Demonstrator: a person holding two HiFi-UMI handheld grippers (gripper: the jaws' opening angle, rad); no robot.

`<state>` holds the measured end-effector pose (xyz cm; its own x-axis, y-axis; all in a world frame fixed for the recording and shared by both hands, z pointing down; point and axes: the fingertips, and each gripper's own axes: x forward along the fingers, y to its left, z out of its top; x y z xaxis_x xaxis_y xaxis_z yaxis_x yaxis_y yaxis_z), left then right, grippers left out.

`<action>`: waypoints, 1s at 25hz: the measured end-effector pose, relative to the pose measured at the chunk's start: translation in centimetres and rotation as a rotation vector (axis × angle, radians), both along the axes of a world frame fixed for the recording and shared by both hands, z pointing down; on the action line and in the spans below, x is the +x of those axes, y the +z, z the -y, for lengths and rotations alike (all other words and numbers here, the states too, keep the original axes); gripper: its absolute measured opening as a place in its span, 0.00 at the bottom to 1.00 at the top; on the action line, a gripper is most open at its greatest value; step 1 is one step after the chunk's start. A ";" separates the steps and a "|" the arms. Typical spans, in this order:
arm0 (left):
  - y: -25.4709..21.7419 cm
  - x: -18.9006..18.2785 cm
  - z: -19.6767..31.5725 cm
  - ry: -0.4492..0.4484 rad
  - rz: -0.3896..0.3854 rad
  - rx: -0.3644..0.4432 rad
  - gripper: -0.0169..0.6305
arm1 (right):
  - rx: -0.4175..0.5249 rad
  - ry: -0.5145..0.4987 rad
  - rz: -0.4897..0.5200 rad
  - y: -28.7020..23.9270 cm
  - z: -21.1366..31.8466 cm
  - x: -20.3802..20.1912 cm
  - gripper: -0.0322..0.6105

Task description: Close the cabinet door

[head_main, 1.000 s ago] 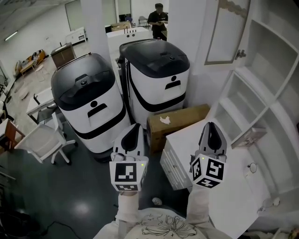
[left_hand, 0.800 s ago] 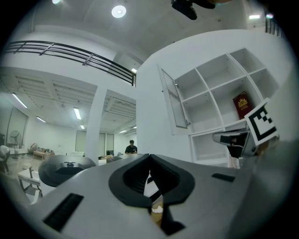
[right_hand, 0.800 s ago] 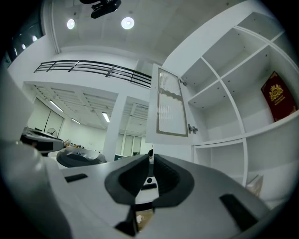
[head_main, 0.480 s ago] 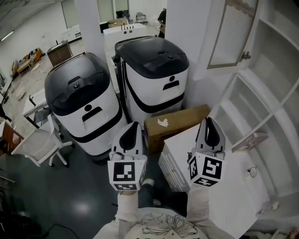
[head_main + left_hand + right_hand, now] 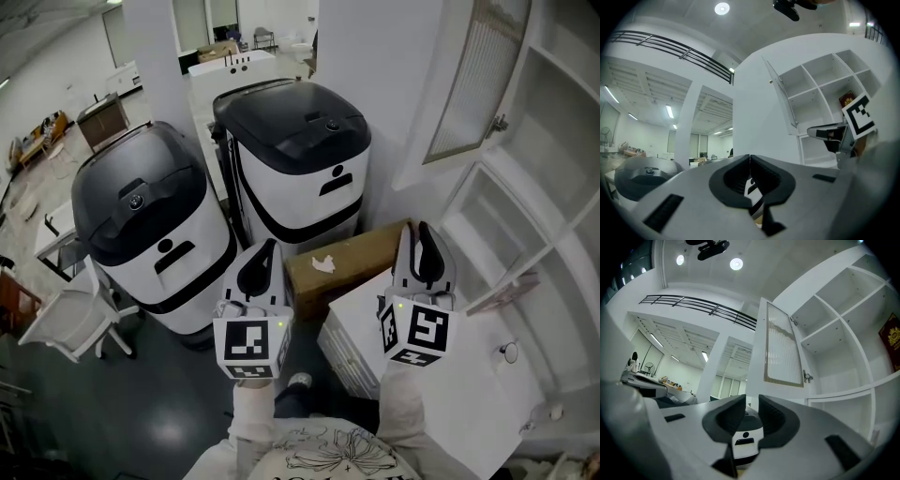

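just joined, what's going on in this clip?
A person holds a gripper in each hand, both raised toward a white cabinet whose ribbed-glass door stands open. Neither gripper touches it yet. The left gripper is shut and empty. The right gripper has just been opening its jaws, with nothing between them.

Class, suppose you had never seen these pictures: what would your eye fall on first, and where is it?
Two big white machines with glossy black tops dominate the head view: the left machine and the centre machine. At the upper right the cabinet door with its ribbed pane stands open from the white shelves, and a brown cardboard box sits on the floor below.
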<state>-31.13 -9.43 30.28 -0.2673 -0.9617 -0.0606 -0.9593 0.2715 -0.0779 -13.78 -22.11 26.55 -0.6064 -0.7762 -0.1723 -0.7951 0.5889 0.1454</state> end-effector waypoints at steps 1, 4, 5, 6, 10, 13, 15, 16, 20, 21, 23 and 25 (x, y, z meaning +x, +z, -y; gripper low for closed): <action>0.0 -0.5 0.5 0.004 0.001 0.001 0.03 | 0.005 0.002 -0.002 -0.2 0.4 -0.5 0.17; -0.2 -1.7 2.0 0.020 0.005 0.003 0.03 | 0.022 0.009 -0.011 -0.9 1.5 -1.9 0.21; -0.3 -2.1 2.4 0.025 0.005 0.004 0.03 | 0.029 0.014 -0.013 -1.2 1.8 -2.3 0.22; -0.3 -2.4 2.7 0.030 0.005 0.004 0.03 | 0.034 0.022 -0.015 -1.4 2.1 -2.7 0.23; -0.2 -3.2 3.9 0.051 0.001 0.007 0.03 | 0.027 0.052 -0.012 -1.5 3.3 -3.8 0.26; -0.2 -3.8 4.5 0.062 -0.005 0.013 0.03 | 0.007 0.080 -0.007 -1.4 4.2 -4.3 0.26; -0.1 -4.2 4.9 0.067 -0.008 0.015 0.03 | 0.003 0.102 -0.005 -1.4 4.6 -4.6 0.26; -0.1 -4.4 5.0 0.069 -0.008 0.014 0.03 | 0.004 0.114 -0.008 -1.4 4.8 -4.8 0.26; 0.1 -5.4 5.7 0.073 -0.013 0.012 0.03 | 0.015 0.163 -0.032 -1.4 5.4 -5.3 0.26; 0.2 -5.6 5.8 0.074 -0.014 0.011 0.03 | 0.017 0.175 -0.039 -1.4 5.6 -5.4 0.26; 0.3 -6.0 6.2 0.077 -0.016 0.010 0.03 | 0.020 0.203 -0.050 -1.5 5.9 -5.4 0.26; 0.4 -6.2 6.6 0.083 -0.018 0.008 0.03 | 0.025 0.233 -0.058 -1.5 6.1 -5.2 0.26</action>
